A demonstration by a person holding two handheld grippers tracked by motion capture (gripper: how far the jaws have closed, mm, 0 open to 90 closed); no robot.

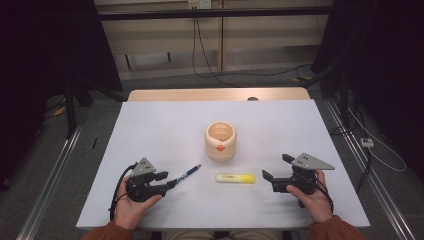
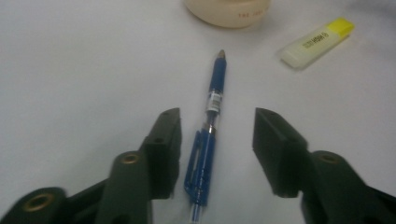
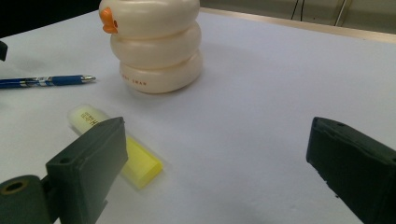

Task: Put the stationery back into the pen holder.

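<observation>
Between the jaws of the left hand-held gripper (image 2: 217, 154), which stand apart with neither pad pressing, lies the blue pen (image 2: 208, 135) flat on the surface (image 1: 165, 125), its clip end nearest the jaws and its tip pointing toward the cup (image 1: 220, 141). From the high view the pen runs obliquely out from this gripper's tips toward the cup's base without reaching it. It looks light, stiff and smooth, so it may roll or slip; I judge the best hold to be across the barrel near the clip, where the body is thicker and less round. A small label rings the barrel's middle, too blurred to read.

Just right of the pen, apart from it, lies the yellow highlighter (image 1: 235, 178), with dark print on its pale body that I cannot make out. The cream cup, shaped as 3 stacked rings with an orange beak, carries small red lettering near its base, unreadable here.

At the right, the right hand-held gripper (image 1: 278, 167) rests on the surface with its jaws wide apart and nothing between them, the highlighter just beside its nearer jaw.
</observation>
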